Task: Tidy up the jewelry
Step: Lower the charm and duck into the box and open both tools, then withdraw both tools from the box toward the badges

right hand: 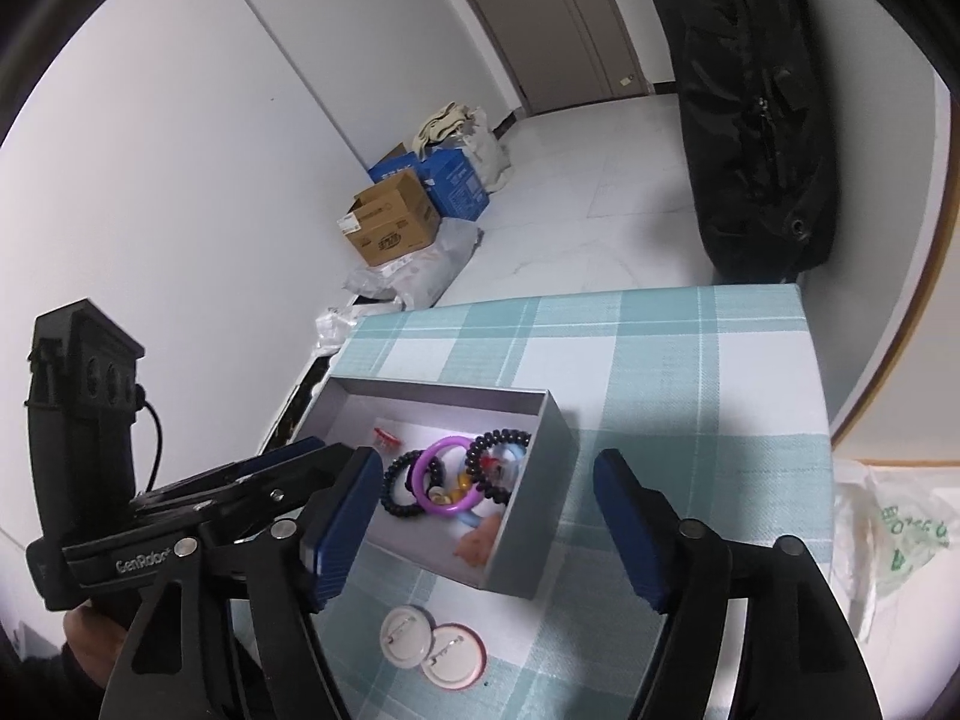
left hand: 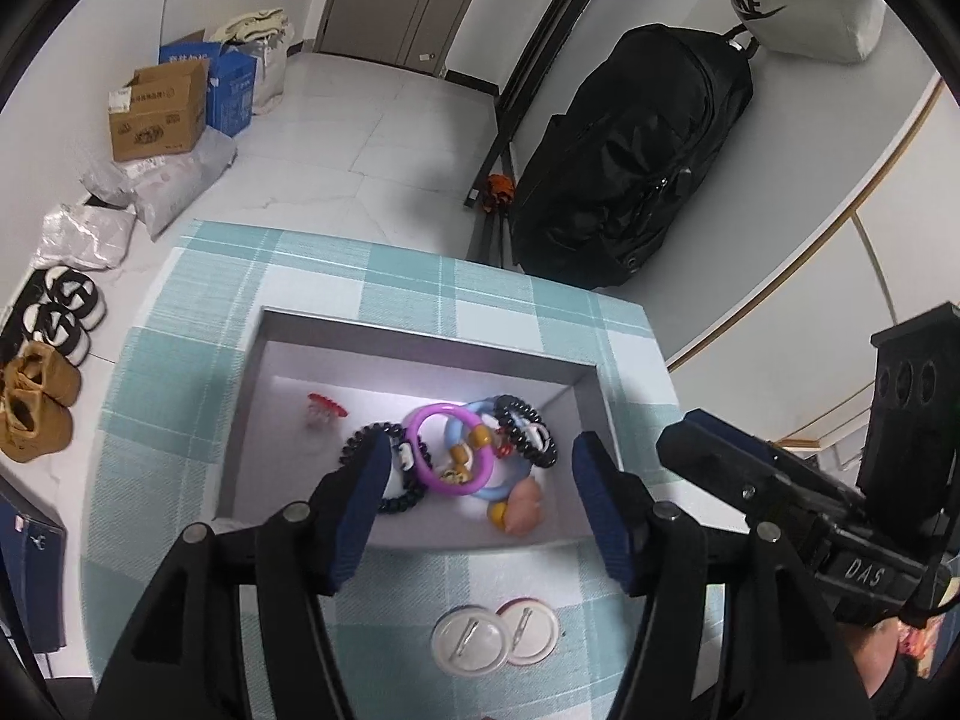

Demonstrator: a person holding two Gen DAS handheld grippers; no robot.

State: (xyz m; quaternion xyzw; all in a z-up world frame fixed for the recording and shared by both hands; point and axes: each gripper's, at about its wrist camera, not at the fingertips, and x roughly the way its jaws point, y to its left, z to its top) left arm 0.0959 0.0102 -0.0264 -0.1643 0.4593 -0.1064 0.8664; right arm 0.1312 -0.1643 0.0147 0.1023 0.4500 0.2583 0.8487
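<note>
White and round, two badges (left hand: 493, 638) lie backs-up on the checked cloth of the counter (left hand: 180, 396), overlapping each other, nearest to me and just short of the box. My left gripper (left hand: 474, 510) hangs above them with its jaws spread wide and nothing between the blue pads. My right gripper (right hand: 487, 519) is likewise wide open and empty, poised over the near corner of the box; from the left camera it shows beside the box's right wall.

Next comes the grey box (left hand: 414, 333), open-topped, resting flat on the cloth. Inside it sit a purple ring (left hand: 447, 450), a pale blue ring (left hand: 510, 471) under it, two black coiled hair ties (left hand: 528, 432) tangled with the rings, a pinkish lump (left hand: 525, 507) in the near right corner that I cannot identify, and a small red piece (left hand: 324, 407) apart on the left.

Past the counter, on the floor, stand a black bag (left hand: 636, 168), cardboard boxes (left hand: 159, 111) by the wall, and shoes (left hand: 36, 402) at the left.
</note>
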